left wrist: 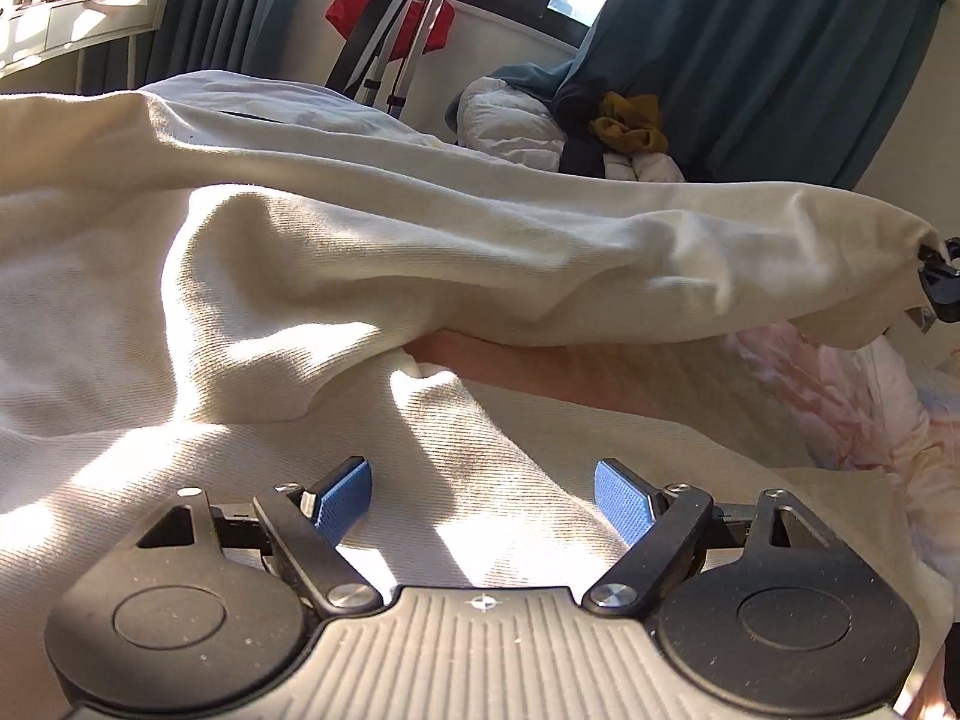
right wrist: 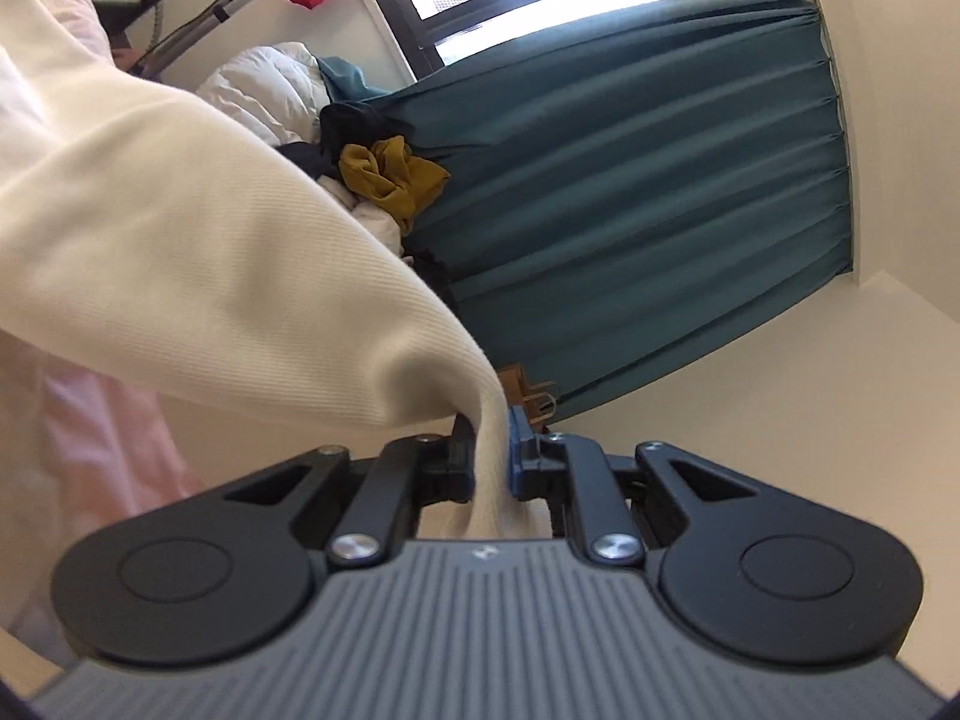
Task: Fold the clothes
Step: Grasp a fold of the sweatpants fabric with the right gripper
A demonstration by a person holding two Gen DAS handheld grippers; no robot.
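Observation:
A cream-white garment [left wrist: 300,276] lies spread over the bed and fills most of the left wrist view. My left gripper [left wrist: 483,504] is open just above its near part, blue pads [left wrist: 345,495] apart, holding nothing. My right gripper [right wrist: 489,456] is shut on a bunched corner of the cream garment [right wrist: 198,264] and holds it up off the bed. It also shows at the far right of the left wrist view [left wrist: 939,285], with the cloth stretched up to it. A bare forearm [left wrist: 540,366] reaches under the lifted fold.
Pink patterned bedding [left wrist: 840,396] lies under the garment at the right. A pile of clothes with a mustard piece [left wrist: 630,126] and a white puffy jacket [left wrist: 510,120] sits by the teal curtain [right wrist: 630,192]. A metal rack [left wrist: 390,30] with red cloth stands at the window.

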